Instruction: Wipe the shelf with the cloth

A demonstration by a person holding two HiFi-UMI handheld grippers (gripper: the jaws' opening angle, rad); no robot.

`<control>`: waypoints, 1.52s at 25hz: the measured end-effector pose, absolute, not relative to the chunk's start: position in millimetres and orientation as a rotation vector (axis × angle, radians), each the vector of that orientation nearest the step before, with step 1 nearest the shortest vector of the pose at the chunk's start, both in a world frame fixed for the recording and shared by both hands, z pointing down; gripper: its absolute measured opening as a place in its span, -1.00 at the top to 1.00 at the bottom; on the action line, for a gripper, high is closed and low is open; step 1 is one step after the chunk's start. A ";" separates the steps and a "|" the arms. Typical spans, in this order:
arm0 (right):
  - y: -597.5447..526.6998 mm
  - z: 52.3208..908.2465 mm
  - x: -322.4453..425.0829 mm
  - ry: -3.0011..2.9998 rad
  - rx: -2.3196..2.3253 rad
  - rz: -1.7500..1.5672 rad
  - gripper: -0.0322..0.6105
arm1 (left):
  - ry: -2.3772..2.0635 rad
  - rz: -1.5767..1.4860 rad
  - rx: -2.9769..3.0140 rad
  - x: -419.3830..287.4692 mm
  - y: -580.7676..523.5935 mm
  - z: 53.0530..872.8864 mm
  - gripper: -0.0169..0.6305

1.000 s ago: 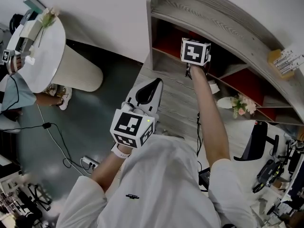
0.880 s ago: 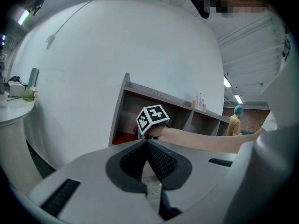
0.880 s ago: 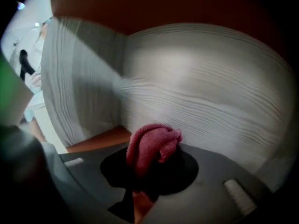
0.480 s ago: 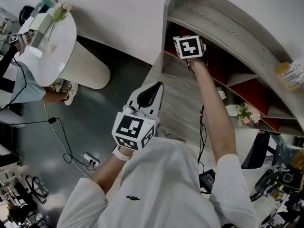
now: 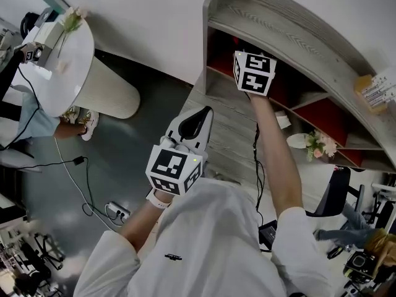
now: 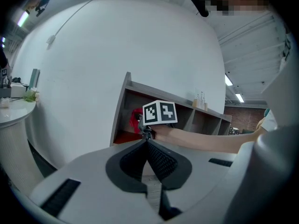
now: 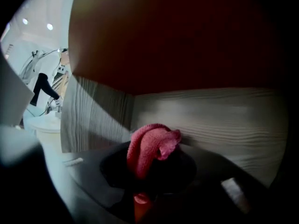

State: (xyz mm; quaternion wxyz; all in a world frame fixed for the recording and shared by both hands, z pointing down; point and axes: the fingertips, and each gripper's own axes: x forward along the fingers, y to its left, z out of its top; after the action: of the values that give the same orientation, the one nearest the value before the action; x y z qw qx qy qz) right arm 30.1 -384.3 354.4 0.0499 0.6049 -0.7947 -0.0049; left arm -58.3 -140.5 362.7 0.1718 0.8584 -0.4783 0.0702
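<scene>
A grey wooden shelf [image 5: 278, 26] with red back panels stands against the white wall. My right gripper [image 5: 247, 59] reaches into its leftmost compartment, only the marker cube showing in the head view. In the right gripper view that gripper [image 7: 145, 171] is shut on a pink-red cloth [image 7: 152, 146], and the bunched cloth presses against the compartment's grey board [image 7: 224, 120]. My left gripper [image 5: 197, 117] hangs back over the floor, shut and holding nothing. From the left gripper view [image 6: 147, 141] the cloth [image 6: 136, 120] shows red beside the right cube.
A round white table [image 5: 55, 67] with small items stands at the far left, a seated person beside it. Cables and a power strip [image 5: 117, 211] lie on the dark floor. A flower bunch [image 5: 318, 142] sits in a lower compartment, a box [image 5: 374, 88] on top.
The right gripper shifted left inside the compartment, then back right and slightly lower, cloth still in its jaws. The left gripper stayed where it was.
</scene>
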 end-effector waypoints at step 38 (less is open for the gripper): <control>-233.8 343.7 125.7 -2.479 1.887 -0.025 0.69 | -1.220 0.185 2.522 -7.3 -141.4 364.4 0.95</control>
State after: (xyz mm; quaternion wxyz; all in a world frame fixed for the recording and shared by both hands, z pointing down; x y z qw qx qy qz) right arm 125.7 -233.8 343.7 0.0130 0.6055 -0.7957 -0.0082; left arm -7.3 -141.4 364.4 0.1661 0.8858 -0.4285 0.0650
